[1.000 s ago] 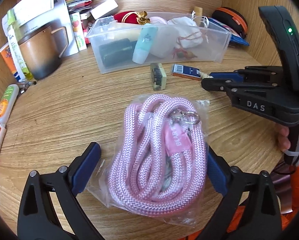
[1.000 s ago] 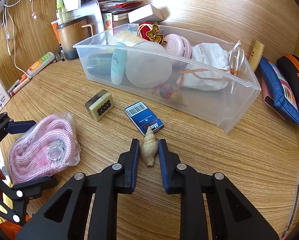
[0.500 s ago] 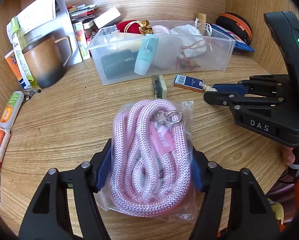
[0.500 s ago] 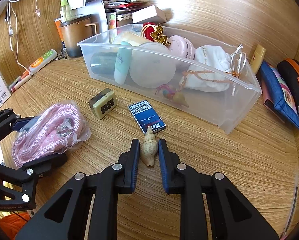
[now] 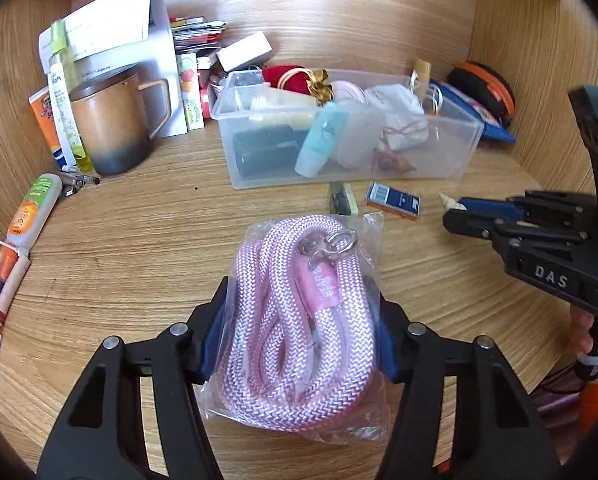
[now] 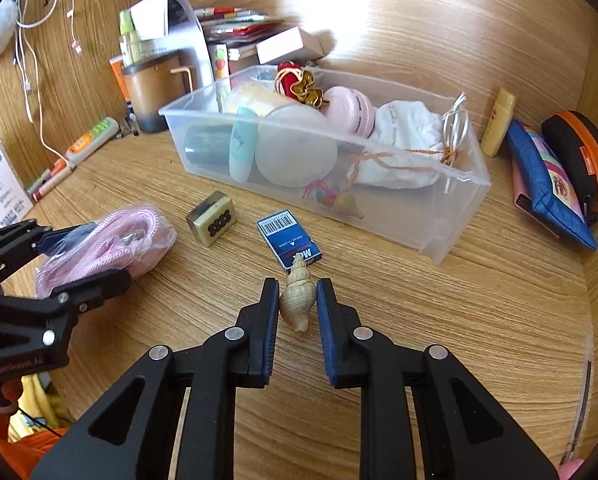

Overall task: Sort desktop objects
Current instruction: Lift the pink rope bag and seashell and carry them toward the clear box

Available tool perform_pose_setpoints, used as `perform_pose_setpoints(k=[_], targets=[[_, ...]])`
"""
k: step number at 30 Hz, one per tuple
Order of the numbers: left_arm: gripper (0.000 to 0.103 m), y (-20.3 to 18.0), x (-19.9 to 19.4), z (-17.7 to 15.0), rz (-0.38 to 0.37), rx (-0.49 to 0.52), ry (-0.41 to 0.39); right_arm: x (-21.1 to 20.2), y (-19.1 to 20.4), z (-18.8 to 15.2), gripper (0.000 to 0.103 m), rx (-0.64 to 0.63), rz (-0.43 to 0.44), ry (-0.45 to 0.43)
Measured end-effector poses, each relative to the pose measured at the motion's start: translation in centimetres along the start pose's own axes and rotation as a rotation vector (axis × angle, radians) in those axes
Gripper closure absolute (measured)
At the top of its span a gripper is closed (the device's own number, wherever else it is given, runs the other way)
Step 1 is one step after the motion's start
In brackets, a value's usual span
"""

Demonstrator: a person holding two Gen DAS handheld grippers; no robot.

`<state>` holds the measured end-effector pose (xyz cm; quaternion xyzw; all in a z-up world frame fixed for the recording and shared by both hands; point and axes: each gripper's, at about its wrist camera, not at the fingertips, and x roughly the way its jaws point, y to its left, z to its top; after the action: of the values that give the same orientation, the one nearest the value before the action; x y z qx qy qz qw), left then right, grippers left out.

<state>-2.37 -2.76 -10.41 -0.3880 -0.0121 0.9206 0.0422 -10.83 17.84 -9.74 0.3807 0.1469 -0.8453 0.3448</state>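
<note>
My left gripper (image 5: 299, 320) is shut on a bagged coil of pink rope (image 5: 303, 320) and holds it above the wooden desk; it also shows in the right wrist view (image 6: 107, 240). My right gripper (image 6: 297, 304) is shut on a beige spiral seashell (image 6: 297, 298), held just above the desk; its tip shows in the left wrist view (image 5: 447, 201). A clear plastic bin (image 6: 451, 216) holding several items stands behind, also seen in the left wrist view (image 5: 465, 148).
A blue card box (image 6: 289, 238) and a small cream block (image 6: 211, 218) lie in front of the bin. A brown mug (image 5: 111, 128), tubes and papers stand at the left. A blue pouch (image 6: 547, 188) and black-orange case (image 6: 583, 152) lie right of the bin.
My left gripper closed on the bagged rope and lifted it off the desk. My right gripper rose slightly with the shell.
</note>
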Motion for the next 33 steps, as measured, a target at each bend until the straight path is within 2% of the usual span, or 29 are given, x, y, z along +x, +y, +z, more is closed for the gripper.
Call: perform_pose_setpoints(k=[14,33], targets=[[0.044,0.2,-1.9,2.1,-0.006,-0.002,-0.072,-2.5,-0.6,0.8,0.086,0.022,0.005,-0.055],[0.044,1.1,-3.8,6.7,-0.015,-0.005,-0.181,-4.8,-2.0,3.1,0.086,0.005,-0.041,-0.102]])
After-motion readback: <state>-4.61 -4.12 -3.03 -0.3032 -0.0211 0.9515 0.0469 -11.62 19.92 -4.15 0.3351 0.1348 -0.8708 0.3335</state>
